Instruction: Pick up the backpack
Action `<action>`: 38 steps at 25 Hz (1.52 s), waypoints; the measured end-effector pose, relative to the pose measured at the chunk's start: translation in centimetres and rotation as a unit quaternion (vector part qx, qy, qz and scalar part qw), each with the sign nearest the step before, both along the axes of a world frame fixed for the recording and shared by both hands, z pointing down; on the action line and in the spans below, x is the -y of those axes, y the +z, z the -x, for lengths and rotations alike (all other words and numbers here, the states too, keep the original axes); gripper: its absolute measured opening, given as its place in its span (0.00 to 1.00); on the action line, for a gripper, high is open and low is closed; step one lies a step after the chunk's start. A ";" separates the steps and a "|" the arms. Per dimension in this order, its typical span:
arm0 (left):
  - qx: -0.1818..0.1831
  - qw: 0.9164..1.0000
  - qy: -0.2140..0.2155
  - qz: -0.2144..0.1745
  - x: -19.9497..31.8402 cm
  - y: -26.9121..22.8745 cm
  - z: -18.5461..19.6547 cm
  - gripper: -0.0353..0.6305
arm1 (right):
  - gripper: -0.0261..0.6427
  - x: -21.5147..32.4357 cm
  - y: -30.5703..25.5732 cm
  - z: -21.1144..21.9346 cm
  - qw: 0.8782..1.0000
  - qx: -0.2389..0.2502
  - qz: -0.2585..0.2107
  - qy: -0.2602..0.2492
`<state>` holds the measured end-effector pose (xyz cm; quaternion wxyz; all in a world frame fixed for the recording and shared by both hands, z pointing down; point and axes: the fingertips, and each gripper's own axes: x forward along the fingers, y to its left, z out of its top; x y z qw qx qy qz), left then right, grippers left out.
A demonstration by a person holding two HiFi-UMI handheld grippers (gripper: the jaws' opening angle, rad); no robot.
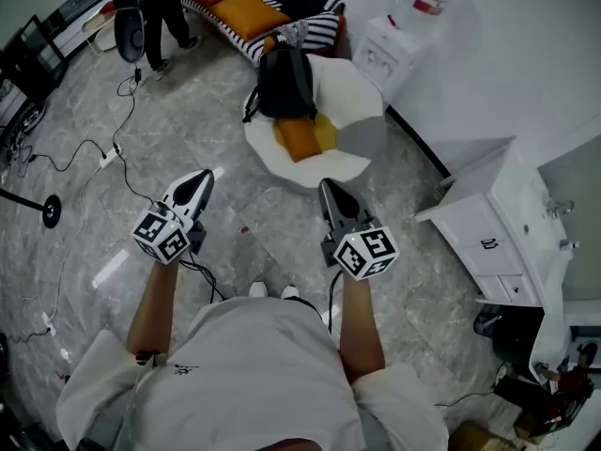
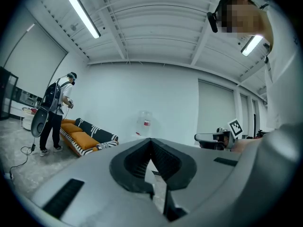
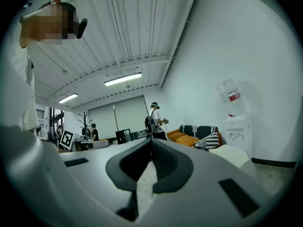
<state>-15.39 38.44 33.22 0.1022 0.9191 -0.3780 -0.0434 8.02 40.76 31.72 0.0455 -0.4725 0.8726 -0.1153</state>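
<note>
The black backpack [image 1: 285, 83] stands upright on a white egg-shaped floor seat [image 1: 362, 111], with a yellow and orange cushion [image 1: 305, 137] in front of it. Both grippers are held level over the marble floor, well short of the seat. My left gripper [image 1: 204, 177] is shut and empty, and its jaws [image 2: 151, 140] meet at the tip. My right gripper [image 1: 325, 186] is also shut with nothing in it [image 3: 151, 140]. The backpack shows in neither gripper view; the white seat [image 3: 234, 154] shows low at the right of the right gripper view.
A striped sofa with orange cushions [image 1: 249, 7] stands behind the seat, a water dispenser [image 1: 404, 22] to its right. A white cabinet [image 1: 498, 224] is at the right. Cables [image 1: 113, 153] and a stand base [image 1: 49, 209] lie on the left. Another person [image 1: 155, 12] stands far left.
</note>
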 end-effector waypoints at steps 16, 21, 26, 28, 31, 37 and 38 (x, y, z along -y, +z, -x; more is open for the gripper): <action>0.000 1.000 -0.010 0.010 1.2 1.4 4.2 0.05 | 0.05 1.1 0.5 4.0 1.000 -0.009 0.002 -0.027; 0.002 1.000 -0.008 0.011 2.7 1.7 3.9 0.05 | 0.05 3.3 0.5 4.1 0.999 -0.006 0.000 -0.032; 0.008 1.000 -0.008 0.014 5.1 2.1 2.9 0.05 | 0.05 6.3 0.9 3.0 0.999 0.000 0.004 -0.034; 0.010 1.000 -0.009 0.014 6.5 2.1 2.4 0.05 | 0.05 7.7 0.9 2.4 0.999 0.000 0.005 -0.034; 0.011 1.000 -0.012 0.015 8.9 2.2 1.5 0.05 | 0.05 10.5 1.1 1.5 0.999 0.004 0.007 -0.036; 0.010 0.999 -0.020 0.031 13.4 2.9 -1.0 0.05 | 0.05 15.8 2.0 -0.4 0.998 0.003 0.020 -0.053; 0.010 0.999 -0.022 0.033 14.1 3.0 -1.3 0.05 | 0.05 16.7 2.1 -0.7 0.998 0.003 0.021 -0.057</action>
